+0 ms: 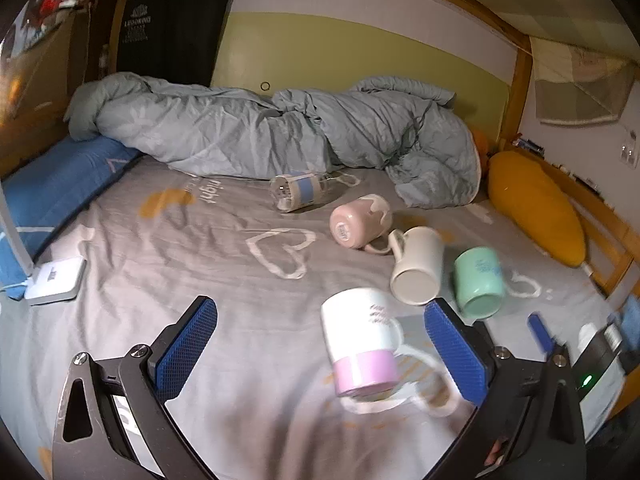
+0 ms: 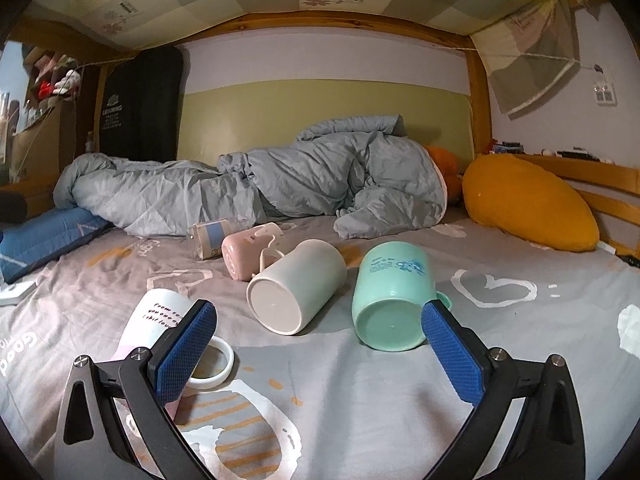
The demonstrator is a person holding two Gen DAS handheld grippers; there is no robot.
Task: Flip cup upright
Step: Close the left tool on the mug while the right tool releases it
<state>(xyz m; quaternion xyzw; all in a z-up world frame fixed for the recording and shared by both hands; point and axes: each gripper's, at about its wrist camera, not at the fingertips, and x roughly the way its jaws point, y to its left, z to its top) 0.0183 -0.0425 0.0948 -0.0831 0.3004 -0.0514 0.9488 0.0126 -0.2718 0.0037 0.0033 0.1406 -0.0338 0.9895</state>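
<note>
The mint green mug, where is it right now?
The mint green mug lies on its side on the grey bedsheet, base toward the right wrist camera, just right of the cream mug.

4 mugs [image 2: 296, 286] lie on the bed [image 2: 360, 400], before the duvet [image 2: 280, 184].
</note>
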